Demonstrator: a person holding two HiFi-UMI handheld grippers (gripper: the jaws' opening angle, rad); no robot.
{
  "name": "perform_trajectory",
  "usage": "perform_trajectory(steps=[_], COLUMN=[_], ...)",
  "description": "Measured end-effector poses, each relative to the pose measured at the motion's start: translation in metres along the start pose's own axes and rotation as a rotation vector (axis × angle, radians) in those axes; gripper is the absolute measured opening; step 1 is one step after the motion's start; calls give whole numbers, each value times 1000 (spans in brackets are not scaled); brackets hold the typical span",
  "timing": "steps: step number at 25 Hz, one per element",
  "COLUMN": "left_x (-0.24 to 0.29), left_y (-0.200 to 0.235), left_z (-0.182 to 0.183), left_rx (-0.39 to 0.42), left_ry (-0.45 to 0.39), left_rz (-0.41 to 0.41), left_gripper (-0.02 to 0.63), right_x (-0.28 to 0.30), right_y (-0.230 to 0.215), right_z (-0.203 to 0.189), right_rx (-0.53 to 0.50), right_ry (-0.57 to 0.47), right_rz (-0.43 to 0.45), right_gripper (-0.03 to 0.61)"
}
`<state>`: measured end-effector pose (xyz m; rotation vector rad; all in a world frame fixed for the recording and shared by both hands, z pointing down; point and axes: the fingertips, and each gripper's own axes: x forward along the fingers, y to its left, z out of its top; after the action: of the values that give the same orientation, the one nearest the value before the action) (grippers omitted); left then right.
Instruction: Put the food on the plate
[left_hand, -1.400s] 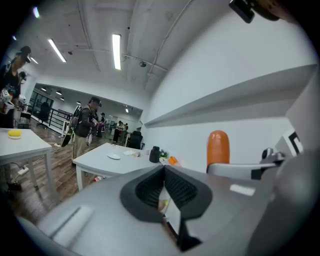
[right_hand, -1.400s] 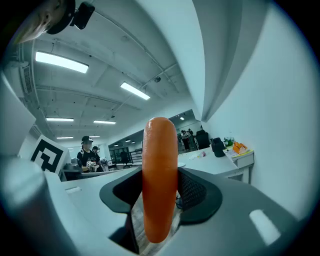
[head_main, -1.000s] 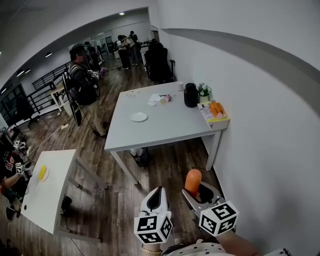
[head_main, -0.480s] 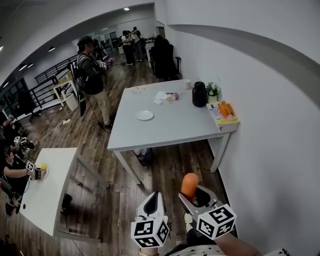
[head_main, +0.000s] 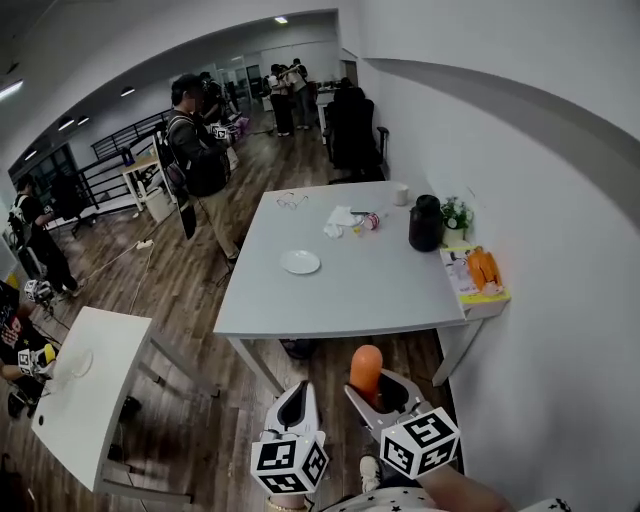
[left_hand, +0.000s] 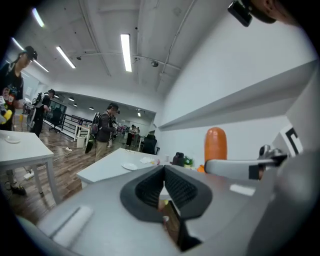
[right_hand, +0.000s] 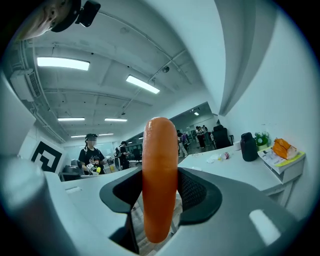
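Observation:
An orange sausage-shaped piece of food (head_main: 365, 364) stands upright between the jaws of my right gripper (head_main: 373, 386), which is shut on it. It fills the middle of the right gripper view as an orange piece of food (right_hand: 160, 180), with the right gripper (right_hand: 161, 194) clamped on its lower half. My left gripper (head_main: 299, 397) hangs beside it, shut and holding nothing; in its own view the left gripper (left_hand: 163, 171) has its pads meeting. A small white plate (head_main: 300, 262) lies on the grey table (head_main: 400, 295) ahead, well beyond both grippers.
On the table's far right stand a black jug (head_main: 425, 223), a small potted plant (head_main: 456, 213) and an open box with orange items (head_main: 484, 268). Crumpled paper and a cup (head_main: 347, 217) lie near the far edge. A person (head_main: 203, 165) stands left of the table. A white table (head_main: 80, 400) is at lower left.
The grey table and its plate now sit lower in the head view, nearer both grippers. The right gripper still holds the orange food upright; the left stays shut.

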<state>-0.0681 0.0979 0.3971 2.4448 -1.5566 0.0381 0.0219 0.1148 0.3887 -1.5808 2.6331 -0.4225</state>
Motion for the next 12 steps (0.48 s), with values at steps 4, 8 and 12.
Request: perform_trajectory(steps=[4, 8, 12], left_x=[56, 93, 122], left_y=[6, 13, 23], left_z=[16, 18, 15], left_rx=[-4, -24, -30], left_ry=[-28, -34, -15], left_rz=[26, 48, 65], left_gripper=[8, 8, 8], right_x=[40, 68, 91], right_y=[-36, -62, -85], right_z=[16, 24, 25], right_rx=[-16, -32, -16], right_ry=[7, 11, 23], right_rz=[39, 59, 60], right_gripper=[213, 213, 213])
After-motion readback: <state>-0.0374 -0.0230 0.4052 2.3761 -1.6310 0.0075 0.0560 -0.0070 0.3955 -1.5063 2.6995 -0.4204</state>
